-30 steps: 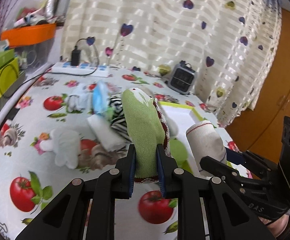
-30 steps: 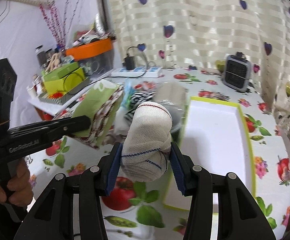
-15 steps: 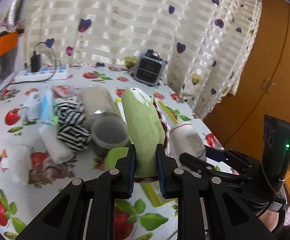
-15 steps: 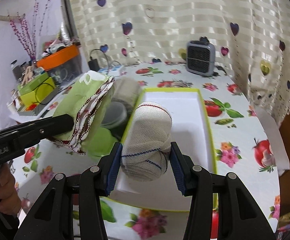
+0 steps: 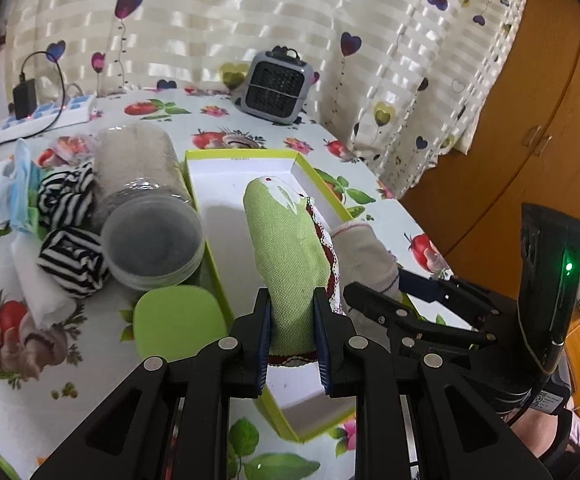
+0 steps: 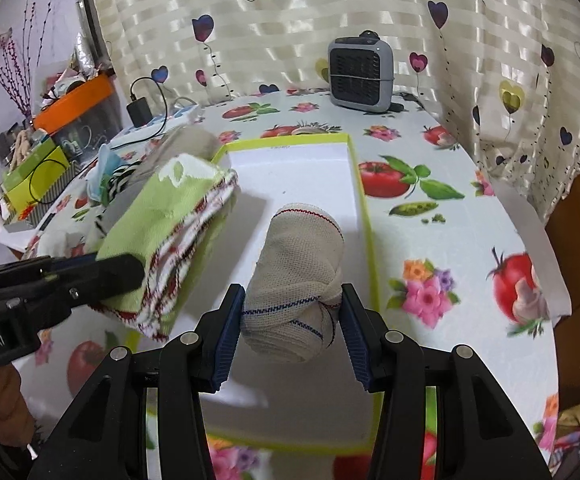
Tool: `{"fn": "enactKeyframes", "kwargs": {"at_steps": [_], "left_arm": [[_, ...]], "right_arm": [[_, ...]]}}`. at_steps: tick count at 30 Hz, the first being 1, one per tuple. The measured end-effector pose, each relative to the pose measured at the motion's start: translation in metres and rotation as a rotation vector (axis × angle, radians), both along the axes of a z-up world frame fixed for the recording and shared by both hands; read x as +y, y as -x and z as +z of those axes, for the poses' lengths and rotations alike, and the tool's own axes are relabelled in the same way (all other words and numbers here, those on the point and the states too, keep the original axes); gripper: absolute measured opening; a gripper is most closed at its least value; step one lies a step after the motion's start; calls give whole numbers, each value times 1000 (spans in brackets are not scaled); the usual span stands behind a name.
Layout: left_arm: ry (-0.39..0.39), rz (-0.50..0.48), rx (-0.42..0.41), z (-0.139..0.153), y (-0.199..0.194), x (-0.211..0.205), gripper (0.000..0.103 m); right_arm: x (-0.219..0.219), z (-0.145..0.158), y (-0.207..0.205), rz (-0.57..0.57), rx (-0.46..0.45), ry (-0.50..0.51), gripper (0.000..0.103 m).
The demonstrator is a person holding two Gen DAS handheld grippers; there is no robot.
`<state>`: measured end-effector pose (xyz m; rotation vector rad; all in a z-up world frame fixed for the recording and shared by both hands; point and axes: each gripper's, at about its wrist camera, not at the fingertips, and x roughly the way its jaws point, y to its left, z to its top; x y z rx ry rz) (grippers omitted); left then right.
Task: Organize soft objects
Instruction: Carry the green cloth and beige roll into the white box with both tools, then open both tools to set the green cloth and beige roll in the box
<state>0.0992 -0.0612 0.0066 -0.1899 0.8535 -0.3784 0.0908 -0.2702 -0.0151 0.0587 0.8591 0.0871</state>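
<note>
Left gripper (image 5: 292,330) clenching green cloth (image 5: 290,248), right gripper (image 6: 292,334) clenching bandage roll (image 6: 298,276), both hovering over box (image 6: 364,216) for stowing.

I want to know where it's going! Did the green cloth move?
Yes. The green cloth moved right, from over the tomato tablecloth to over the white box.

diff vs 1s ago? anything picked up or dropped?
Both grippers swung from beside the table pile to above the white box. Left gripper still clamps the green cloth, right gripper the beige roll. Nothing released; the pile stayed put.
</note>
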Motion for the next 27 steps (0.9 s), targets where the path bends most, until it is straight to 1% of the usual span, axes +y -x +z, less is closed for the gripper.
{"fn": "enactKeyframes", "kwargs": {"at_steps": [6, 7, 9, 13, 16, 21, 23, 27], "left_arm": [[-16, -13, 40, -12, -19, -11, 20], [-20, -15, 48, -14, -21, -13, 21], [-39, -12, 36, -14, -22, -15, 21], [-37, -20, 46, -14, -23, -17, 23], [-46, -16, 29, -10, -20, -18, 24], [-53, -9, -15, 4, -6, -18, 25], [-54, -4, -28, 8, 1, -16, 25], [-55, 10, -52, 17, 16, -12, 25]], "right_arm": [[-5, -8, -17, 12, 31, 25, 50], [-4, -9, -17, 14, 31, 30, 50], [-3, -10, -17, 25, 31, 39, 50], [-4, -5, -13, 26, 8, 48, 51], [-5, 3, -7, 20, -19, 42, 51], [-5, 17, 6, 12, -58, 30, 52], [-3, 22, 11, 15, -75, 26, 57], [5, 32, 21, 29, -99, 26, 57]]}}
